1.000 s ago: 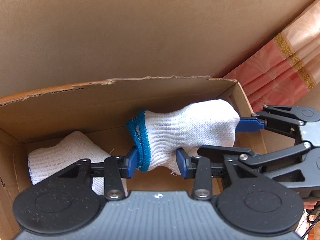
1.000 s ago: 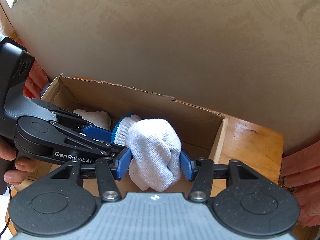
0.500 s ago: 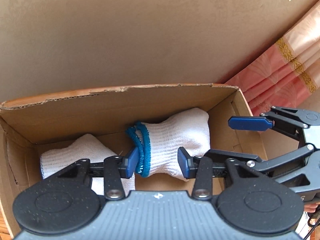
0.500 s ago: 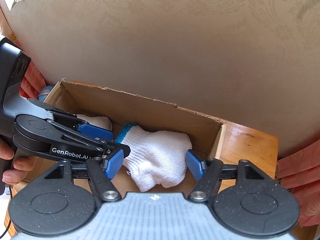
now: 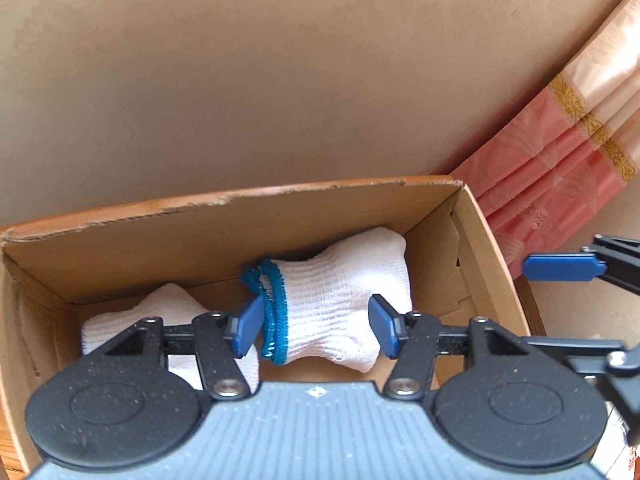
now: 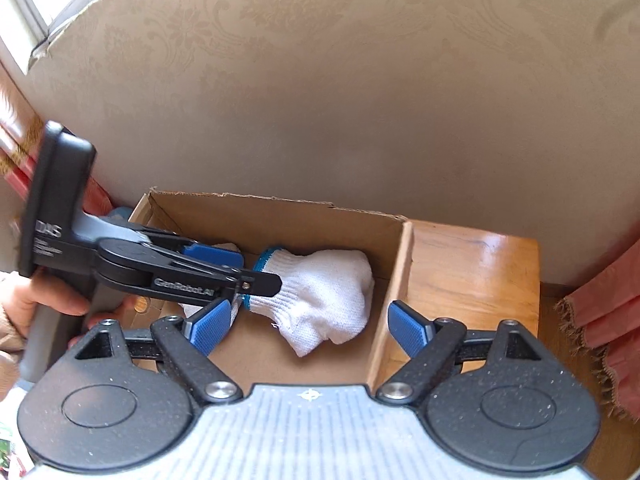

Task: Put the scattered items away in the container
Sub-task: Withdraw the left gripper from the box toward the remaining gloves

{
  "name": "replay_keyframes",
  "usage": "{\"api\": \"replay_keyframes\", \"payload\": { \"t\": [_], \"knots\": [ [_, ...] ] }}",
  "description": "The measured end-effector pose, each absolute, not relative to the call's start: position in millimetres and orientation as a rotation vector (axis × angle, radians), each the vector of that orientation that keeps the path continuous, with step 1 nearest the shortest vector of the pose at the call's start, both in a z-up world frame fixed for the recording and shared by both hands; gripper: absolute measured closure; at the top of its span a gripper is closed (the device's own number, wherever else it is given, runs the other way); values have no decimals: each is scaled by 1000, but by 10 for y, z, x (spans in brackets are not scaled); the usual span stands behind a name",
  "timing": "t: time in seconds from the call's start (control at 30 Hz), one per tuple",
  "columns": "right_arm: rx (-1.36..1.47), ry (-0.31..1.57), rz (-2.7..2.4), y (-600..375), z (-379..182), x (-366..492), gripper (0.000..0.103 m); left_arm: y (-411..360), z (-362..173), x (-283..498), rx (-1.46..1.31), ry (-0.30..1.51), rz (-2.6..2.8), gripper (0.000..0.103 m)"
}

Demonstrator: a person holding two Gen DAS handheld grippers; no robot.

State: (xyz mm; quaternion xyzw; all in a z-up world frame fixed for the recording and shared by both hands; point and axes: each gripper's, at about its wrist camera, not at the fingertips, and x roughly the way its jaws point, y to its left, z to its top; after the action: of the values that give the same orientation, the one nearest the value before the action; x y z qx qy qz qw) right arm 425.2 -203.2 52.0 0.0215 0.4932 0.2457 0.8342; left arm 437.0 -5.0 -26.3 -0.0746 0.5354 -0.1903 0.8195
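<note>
Blue-cuffed glove (image 5: 332, 312) lies inside cardboard box (image 5: 120, 224) toward its right end. Left gripper (image 5: 316, 326) and right gripper (image 6: 312, 326) both gape, empty. Risk: a left pad near the cuff could snag its knit on withdrawal.

Two white knit gloves (image 5: 336, 312) lie inside the cardboard box (image 5: 280, 216) — one blue-cuffed.

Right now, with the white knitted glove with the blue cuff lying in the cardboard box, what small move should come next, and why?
Probably lift both grippers up and out of the brown cardboard box. The white knitted glove with the blue cuff lies on the box floor beside a second white glove. The left gripper and right gripper are both open, gripping nothing, so nothing seems left to do inside.
</note>
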Motion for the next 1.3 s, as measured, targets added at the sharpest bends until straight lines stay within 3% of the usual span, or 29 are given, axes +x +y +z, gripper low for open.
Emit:
{"api": "replay_keyframes", "payload": {
  "t": [0.4, 0.6, 1.3],
  "knots": [
    [132, 1035, 514, -2367, 522, 4091, 13, -293, -422, 4466, -62, 1184, -363, 42],
    [166, 1028, 518, -2472, 543, 3982, 13, -237, -149, 4346, -51, 1142, -373, 42],
    [67, 963, 521, -2292, 863, 2956, 1, -77, 870, 2782, 163, 975, -482, 17]
  ]
}}
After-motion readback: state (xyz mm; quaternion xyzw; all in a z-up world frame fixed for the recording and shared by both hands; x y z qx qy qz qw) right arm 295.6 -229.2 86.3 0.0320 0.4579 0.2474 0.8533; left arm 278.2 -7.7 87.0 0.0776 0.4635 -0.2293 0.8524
